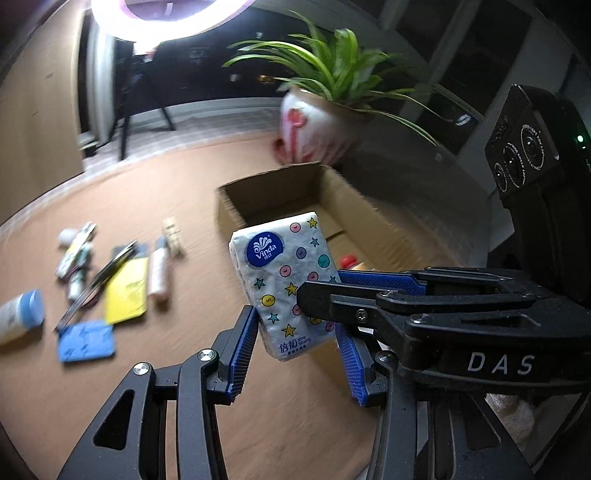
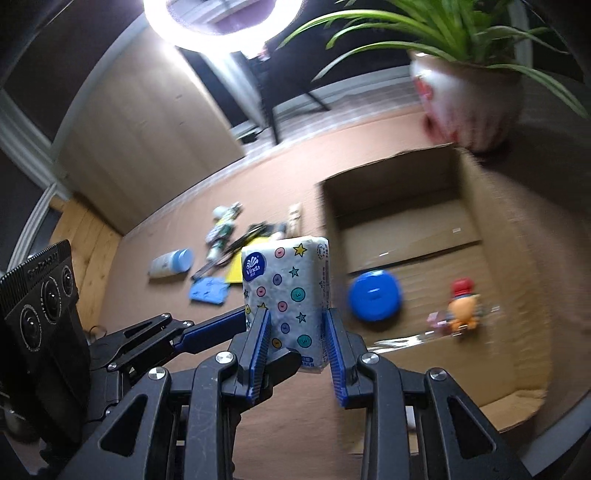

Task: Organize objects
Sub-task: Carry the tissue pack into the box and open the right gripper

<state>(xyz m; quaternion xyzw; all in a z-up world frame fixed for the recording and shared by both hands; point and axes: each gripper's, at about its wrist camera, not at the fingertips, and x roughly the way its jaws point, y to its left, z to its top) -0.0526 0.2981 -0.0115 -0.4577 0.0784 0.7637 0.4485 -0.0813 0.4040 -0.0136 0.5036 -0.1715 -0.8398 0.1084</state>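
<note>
A Vinda tissue pack [image 1: 286, 284], white with coloured dots and stars, is held in the air beside the open cardboard box [image 1: 332, 199]. My right gripper [image 2: 297, 332] is shut on the tissue pack [image 2: 286, 291], its blue pads pressed on both sides. In the left wrist view the right gripper [image 1: 325, 291] reaches in from the right. My left gripper [image 1: 295, 339] stands open around the pack's lower end, with a gap at each pad. The box [image 2: 491, 236] holds a blue round lid [image 2: 375, 295] and a small orange toy figure [image 2: 461, 306].
Loose items lie on the brown tabletop to the left: a white bottle with blue cap [image 1: 20, 314], a blue card [image 1: 86, 339], a yellow packet [image 1: 127, 291], a white tube [image 1: 159, 273], tweezers [image 1: 96, 284]. A potted plant [image 1: 314, 125] stands behind the box. A ring light [image 1: 166, 18] hangs above.
</note>
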